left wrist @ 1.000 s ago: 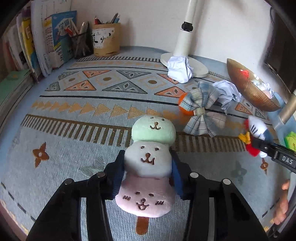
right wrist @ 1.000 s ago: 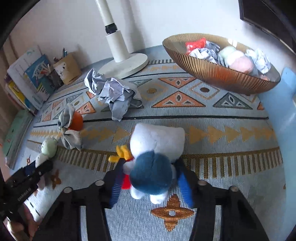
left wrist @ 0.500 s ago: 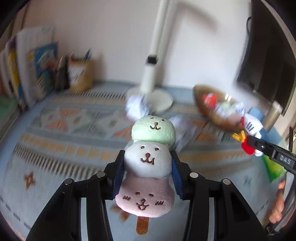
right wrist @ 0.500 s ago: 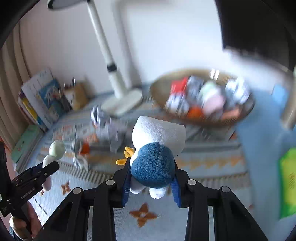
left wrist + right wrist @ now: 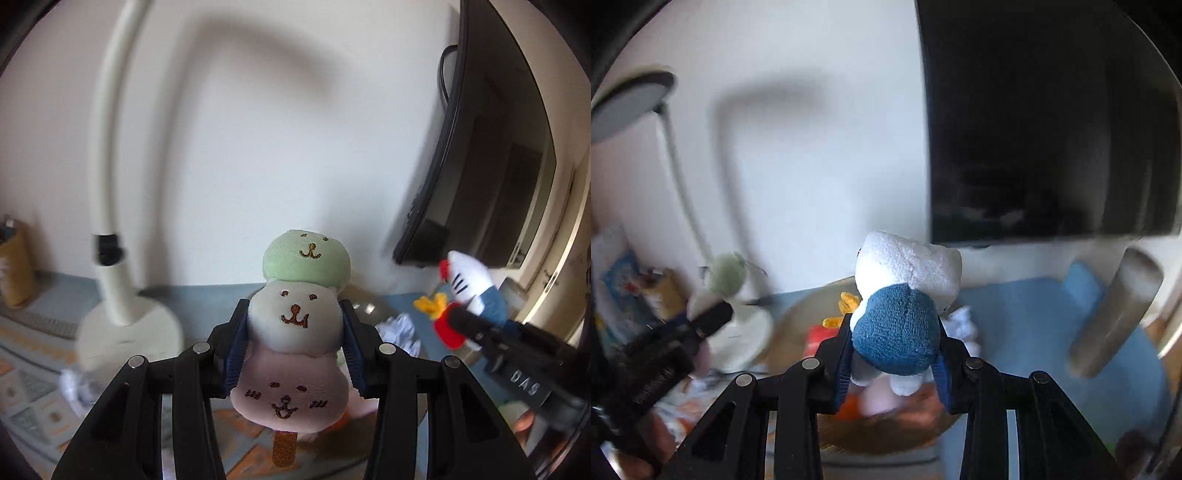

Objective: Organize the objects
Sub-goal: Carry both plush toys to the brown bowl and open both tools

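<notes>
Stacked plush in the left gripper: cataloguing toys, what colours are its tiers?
Green, white, pink, top down on the stacked plush; clearest in left wrist view.

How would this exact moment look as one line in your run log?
left gripper: shut on ice-pop plush | right gripper: shut on white-and-blue plush | bowl: below right gripper

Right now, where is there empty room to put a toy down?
The clearest bare patch is the blue mat between the bowl and the silver monitor leg. A bare strip of tablecloth lies between the lamp base and the wall. The bowl is crowded with toys and paper.
</notes>
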The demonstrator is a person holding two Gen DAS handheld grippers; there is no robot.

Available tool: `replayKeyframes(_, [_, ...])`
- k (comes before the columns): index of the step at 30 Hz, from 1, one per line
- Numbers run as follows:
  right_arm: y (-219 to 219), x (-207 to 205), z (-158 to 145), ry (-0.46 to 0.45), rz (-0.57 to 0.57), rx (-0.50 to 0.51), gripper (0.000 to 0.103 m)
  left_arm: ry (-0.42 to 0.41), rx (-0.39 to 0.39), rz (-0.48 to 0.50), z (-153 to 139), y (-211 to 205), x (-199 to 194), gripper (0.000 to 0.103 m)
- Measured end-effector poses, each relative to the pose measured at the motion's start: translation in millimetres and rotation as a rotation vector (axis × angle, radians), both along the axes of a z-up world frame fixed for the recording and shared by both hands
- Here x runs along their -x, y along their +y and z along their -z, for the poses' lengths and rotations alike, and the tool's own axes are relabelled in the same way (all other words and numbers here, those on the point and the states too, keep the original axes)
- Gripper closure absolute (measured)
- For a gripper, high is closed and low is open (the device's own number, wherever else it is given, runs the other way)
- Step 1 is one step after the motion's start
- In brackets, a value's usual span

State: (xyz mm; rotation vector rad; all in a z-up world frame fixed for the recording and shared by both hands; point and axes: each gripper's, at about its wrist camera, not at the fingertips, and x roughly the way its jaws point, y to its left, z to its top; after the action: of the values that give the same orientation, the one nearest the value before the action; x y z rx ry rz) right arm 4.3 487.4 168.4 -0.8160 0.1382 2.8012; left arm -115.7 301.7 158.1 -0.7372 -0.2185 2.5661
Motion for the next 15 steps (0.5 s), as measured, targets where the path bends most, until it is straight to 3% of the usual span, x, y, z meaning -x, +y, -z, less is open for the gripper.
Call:
replayKeyframes(5, [20, 23, 15, 0.025, -0.001, 0.059, 0.067, -0.050, -0.029, 0.027, 28, 22, 22, 0.060])
replayKeyframes(9, [19, 24, 28, -0.010, 0.034, 0.029, 0.067, -0.055, 0.015, 0.051, 36, 28, 20, 0.060])
replayKeyframes(13, [25, 20, 27, 0.005, 0.007, 0.079, 0.067, -0.064, 0.025, 0.071, 40, 34, 19, 0.059])
replayKeyframes(14, [30, 25, 30, 0.003, -0.002, 0.087, 0.064, -0.064, 0.029, 0.079, 41, 35, 19, 0.055])
replayKeyframes(15, [31, 27, 33, -0.009, -0.011, 0.092, 0.054, -0.069, 0.033, 0.087, 43, 37, 19, 0.050])
